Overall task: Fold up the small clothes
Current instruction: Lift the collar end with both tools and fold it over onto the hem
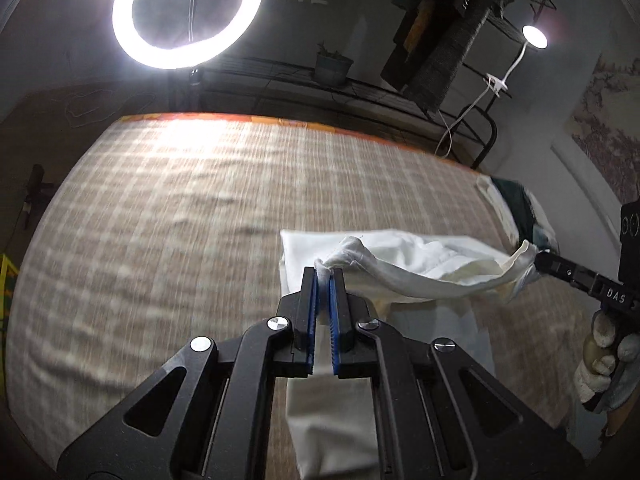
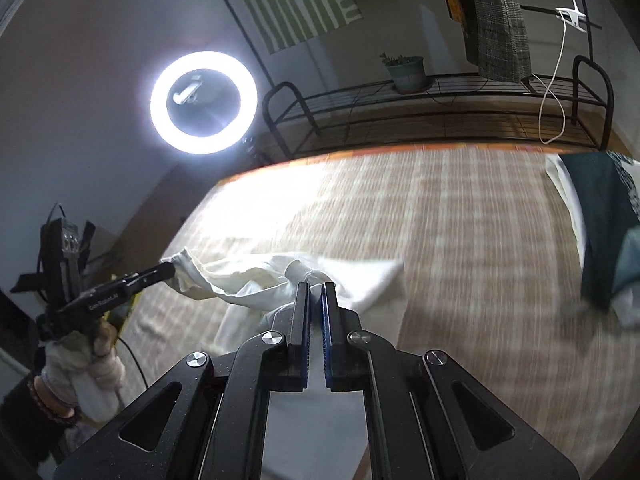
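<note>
A small white garment (image 1: 404,260) hangs stretched between both grippers above the checked brown bed cover (image 1: 160,220). My left gripper (image 1: 324,274) is shut on one bunched corner of it. My right gripper (image 2: 316,286) is shut on another corner of the white garment (image 2: 248,280). In the left wrist view the right gripper (image 1: 538,262) holds the cloth at the right. In the right wrist view the left gripper (image 2: 170,270) holds it at the left. The lower part of the garment drapes down onto the bed under the grippers.
A bright ring light (image 1: 188,14) stands beyond the bed's far edge. A black metal rack (image 2: 440,108) with a potted plant (image 2: 406,72) runs along the far side. A dark green and white pile (image 2: 600,220) lies at the bed's right end.
</note>
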A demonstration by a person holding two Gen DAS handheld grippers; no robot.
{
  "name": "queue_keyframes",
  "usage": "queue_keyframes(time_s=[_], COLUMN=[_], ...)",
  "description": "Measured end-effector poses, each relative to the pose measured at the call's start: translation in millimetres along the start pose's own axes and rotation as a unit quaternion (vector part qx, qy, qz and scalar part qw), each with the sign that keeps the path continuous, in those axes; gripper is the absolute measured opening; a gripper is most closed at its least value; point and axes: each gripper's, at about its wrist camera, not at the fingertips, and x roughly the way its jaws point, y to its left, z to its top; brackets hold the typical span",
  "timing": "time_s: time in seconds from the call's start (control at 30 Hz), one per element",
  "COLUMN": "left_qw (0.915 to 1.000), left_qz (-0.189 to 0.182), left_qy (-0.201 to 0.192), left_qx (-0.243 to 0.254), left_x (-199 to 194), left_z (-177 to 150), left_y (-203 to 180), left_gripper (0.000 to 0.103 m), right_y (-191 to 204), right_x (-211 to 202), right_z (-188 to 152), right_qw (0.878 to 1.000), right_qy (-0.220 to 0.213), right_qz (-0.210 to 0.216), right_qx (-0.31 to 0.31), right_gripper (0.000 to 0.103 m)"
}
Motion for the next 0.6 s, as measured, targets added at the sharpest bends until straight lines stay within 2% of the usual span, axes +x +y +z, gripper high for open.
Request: queue_keyframes(time_s=[0.13, 0.3, 0.6], left_qw=[0.9995, 0.9982, 0.9962], left_qz=[0.010, 0.022, 0.027], left_qy=[0.020, 0.023, 0.029], left_qx=[0.021, 0.051, 0.077], left_x=[-8, -17, -22], left_z=[-36, -68, -100], left_y=[-6, -16, -15], left_gripper=[0.003, 0.003, 0.003], right_y=[7, 12, 18], right_x=[-9, -19, -39], right_z=[-31, -60, -102], right_qw=[1.000, 0.998, 0.996], right_qy=[0.014, 0.031, 0.029], right_qz=[-0.017, -0.042, -0.062], right_qx=[-0.011, -0.031, -0.057], right_gripper=[0.004, 0.004, 0.004])
